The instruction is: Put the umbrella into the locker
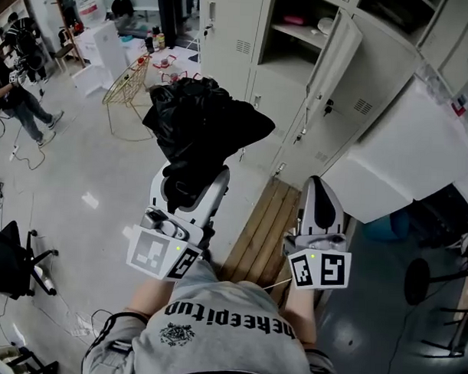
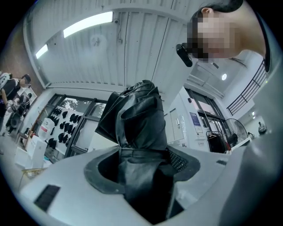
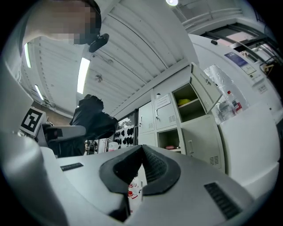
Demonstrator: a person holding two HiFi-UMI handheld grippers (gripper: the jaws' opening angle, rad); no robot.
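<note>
Umbrella (image 1: pixel 202 124), black and bunched, is sitting clamped in the left gripper (image 1: pixel 190 181), raised before grey lockers (image 1: pixel 246 45) with one door hanging open. The right gripper (image 1: pixel 319 194) is hovering empty, jaws pressed together, above wooden slats (image 1: pixel 257 237) on the glossy grey floor (image 1: pixel 89 162).

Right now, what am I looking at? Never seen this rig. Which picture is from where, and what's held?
No robot: a person holds a two-jaw gripper in each hand. The head view comes from a camera on the person's head, looking down. The other two views come from cameras riding on each gripper, looking along its jaws. The left gripper is shut on a black umbrella. The right gripper is shut, holding nothing. Ahead stand grey lockers, one open; wooden slats lie below.
</note>
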